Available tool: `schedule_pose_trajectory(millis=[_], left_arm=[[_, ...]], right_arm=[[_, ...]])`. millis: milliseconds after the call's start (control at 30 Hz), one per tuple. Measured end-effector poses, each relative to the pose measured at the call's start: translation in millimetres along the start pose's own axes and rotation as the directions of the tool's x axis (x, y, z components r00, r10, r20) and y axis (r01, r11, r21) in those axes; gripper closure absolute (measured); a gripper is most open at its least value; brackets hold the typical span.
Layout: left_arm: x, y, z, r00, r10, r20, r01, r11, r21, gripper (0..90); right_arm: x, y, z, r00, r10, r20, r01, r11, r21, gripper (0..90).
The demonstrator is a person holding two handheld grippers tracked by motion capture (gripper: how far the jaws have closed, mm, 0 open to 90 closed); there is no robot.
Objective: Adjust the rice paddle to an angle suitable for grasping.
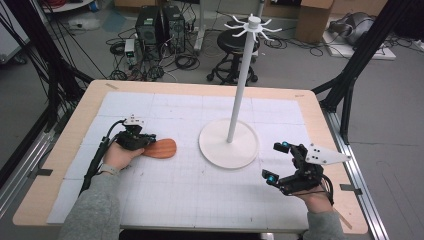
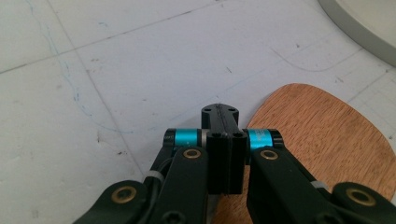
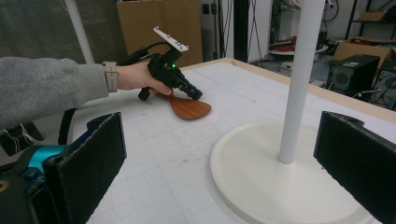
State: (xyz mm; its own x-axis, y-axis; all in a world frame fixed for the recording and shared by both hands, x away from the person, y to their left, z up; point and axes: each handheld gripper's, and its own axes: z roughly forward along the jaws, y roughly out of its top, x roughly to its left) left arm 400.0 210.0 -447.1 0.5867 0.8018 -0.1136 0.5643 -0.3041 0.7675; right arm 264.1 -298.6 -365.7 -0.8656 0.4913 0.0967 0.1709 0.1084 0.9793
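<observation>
A reddish wooden paddle lies flat on the white grid mat, left of centre. My left gripper sits low over its narrow end, which is hidden under the gripper and hand. In the left gripper view its jaws are pressed together with nothing showing between the pads, and the paddle's blade spreads out to their right. The right gripper view shows that gripper tipped down onto the paddle. My right gripper hovers open at the right of the mat, jaws wide apart, facing the stand's base.
A white stand with a round base, a tall pole and a crown of hooks rises at the middle of the mat. The wooden table edge frames the mat. Computers, cables and a stool are on the floor beyond.
</observation>
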Motion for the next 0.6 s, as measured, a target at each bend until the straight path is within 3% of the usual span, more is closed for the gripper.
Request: schedule_pose_trajectory(millis=[33, 133, 367, 600], left_arm=[[-0.8, -0.1, -0.2, 1.0, -0.003, 0.004, 0.003, 1.0, 0.002, 89.7], [-4.5, -0.3, -1.0, 0.9991, 0.042, 0.005, -0.042, 0.999, 0.012, 89.8], [-13.3, -2.2, -4.0, 0.9965, 0.063, 0.054, -0.065, 0.9973, 0.034, 89.9], [-24.3, -5.6, -9.1, 0.9902, 0.095, 0.103, -0.101, 0.9931, 0.059, 89.9]], right_arm=[[0.1, 0.0, 0.2, 1.0, 0.001, 0.0, -0.001, 1.0, 0.0, 0.8], [0.0, -1.0, 0.5, 1.0, 0.002, 0.0, -0.002, 1.0, 0.006, 0.8], [0.4, -1.7, 0.6, 1.0, -0.001, 0.002, 0.001, 1.0, 0.007, 0.8], [-0.4, -3.9, 1.8, 1.0, -0.004, 0.006, 0.004, 1.0, 0.018, 0.8]])
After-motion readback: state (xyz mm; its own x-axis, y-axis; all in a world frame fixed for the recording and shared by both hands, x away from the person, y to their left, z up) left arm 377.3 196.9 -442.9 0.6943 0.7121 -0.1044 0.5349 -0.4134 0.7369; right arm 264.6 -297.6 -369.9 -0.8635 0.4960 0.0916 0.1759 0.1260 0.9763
